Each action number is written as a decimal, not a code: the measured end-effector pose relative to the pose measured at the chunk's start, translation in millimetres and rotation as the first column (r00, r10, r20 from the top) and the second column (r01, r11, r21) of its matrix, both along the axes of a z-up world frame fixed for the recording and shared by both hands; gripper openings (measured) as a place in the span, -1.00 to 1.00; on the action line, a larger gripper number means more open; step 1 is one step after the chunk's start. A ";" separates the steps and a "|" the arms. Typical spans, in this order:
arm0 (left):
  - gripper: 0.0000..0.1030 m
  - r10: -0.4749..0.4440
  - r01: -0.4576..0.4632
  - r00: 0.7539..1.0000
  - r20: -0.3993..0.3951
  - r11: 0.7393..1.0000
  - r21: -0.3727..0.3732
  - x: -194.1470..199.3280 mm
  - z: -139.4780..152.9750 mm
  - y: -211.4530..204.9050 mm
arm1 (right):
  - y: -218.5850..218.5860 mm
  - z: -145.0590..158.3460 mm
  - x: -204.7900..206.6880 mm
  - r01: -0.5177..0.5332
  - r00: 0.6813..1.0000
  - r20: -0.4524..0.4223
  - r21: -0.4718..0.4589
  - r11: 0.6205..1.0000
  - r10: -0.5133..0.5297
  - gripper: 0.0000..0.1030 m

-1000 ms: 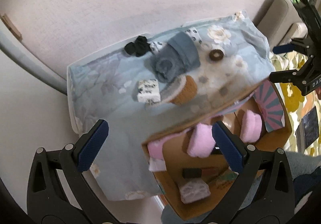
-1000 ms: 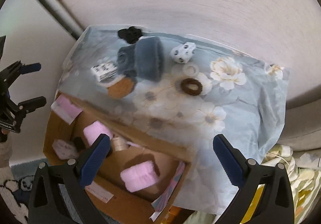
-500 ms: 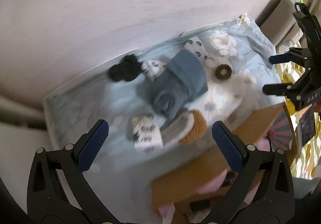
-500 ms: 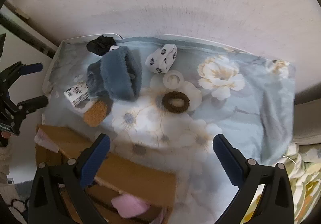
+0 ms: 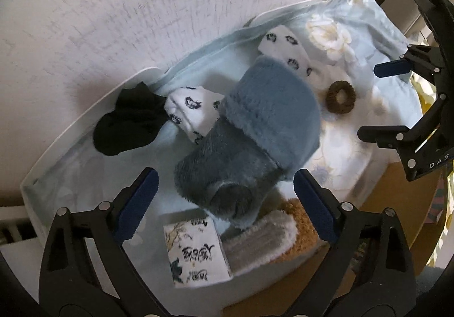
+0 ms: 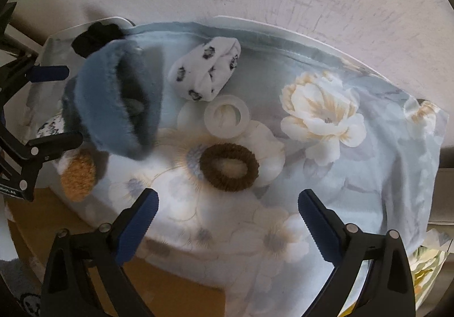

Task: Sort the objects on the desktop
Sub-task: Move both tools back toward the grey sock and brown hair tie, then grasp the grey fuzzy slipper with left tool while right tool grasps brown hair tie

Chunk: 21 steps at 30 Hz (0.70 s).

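- I hold the left claw [image 5: 224,205] pointing steeply down over the fluffy blue-grey plush slipper [image 5: 249,144], my landmark on the desk [image 6: 298,30]. Its jaws have just been closing a little yet stand wide apart; the slipper's near end lies between the blue pads [image 5: 137,205], and they grip nothing.
- The right claw [image 6: 227,226] points straight down, wide open and empty, just on my side of the brown fuzzy hair-tie ring [image 6: 229,167], which lies right of the slipper.
- A translucent white tape ring [image 6: 227,117] sits just beyond the hair tie.
- One white sock with black prints [image 6: 205,73] lies past the slipper's right side; another like it [image 5: 193,115] touches its far left edge.
- A black crumpled sock [image 5: 129,121] lies further left of that.
- A small printed white packet [image 5: 197,253] and a grey-and-tan fleecy slipper [image 5: 265,240] lie just near of the blue one.
- The floral pale-blue cloth [image 6: 369,175] covers the desk beneath everything.
- A brown cardboard box [image 6: 37,232] stands at the desk's near edge.
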<state>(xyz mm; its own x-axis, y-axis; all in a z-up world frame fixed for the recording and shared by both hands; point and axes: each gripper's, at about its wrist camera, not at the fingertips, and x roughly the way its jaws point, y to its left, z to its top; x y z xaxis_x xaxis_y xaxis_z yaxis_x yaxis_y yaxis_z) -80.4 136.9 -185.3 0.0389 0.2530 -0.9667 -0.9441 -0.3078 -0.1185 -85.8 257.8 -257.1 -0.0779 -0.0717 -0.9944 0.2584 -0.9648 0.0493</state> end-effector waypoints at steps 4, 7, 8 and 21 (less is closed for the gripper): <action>0.80 0.004 -0.004 1.000 0.011 1.000 -0.003 -2.4 -7.6 2.6 | 2.0 -6.4 -2.5 -0.004 1.000 0.003 0.005 1.000 0.004 0.75; 0.56 0.004 -0.004 0.999 0.037 1.000 0.002 -3.9 -10.0 3.8 | 1.3 -10.6 -3.3 -0.020 1.000 0.009 0.014 1.000 0.020 0.42; 0.45 0.003 -0.004 0.999 0.045 1.000 0.003 -3.9 -11.2 3.7 | 0.9 -11.6 -3.4 -0.024 1.000 0.011 0.019 1.000 0.023 0.28; -0.32 -0.013 0.013 0.997 0.071 1.000 0.007 -1.8 -10.9 0.2 | 6.6 -16.0 2.4 -0.027 0.999 0.030 -0.005 1.000 0.027 -0.65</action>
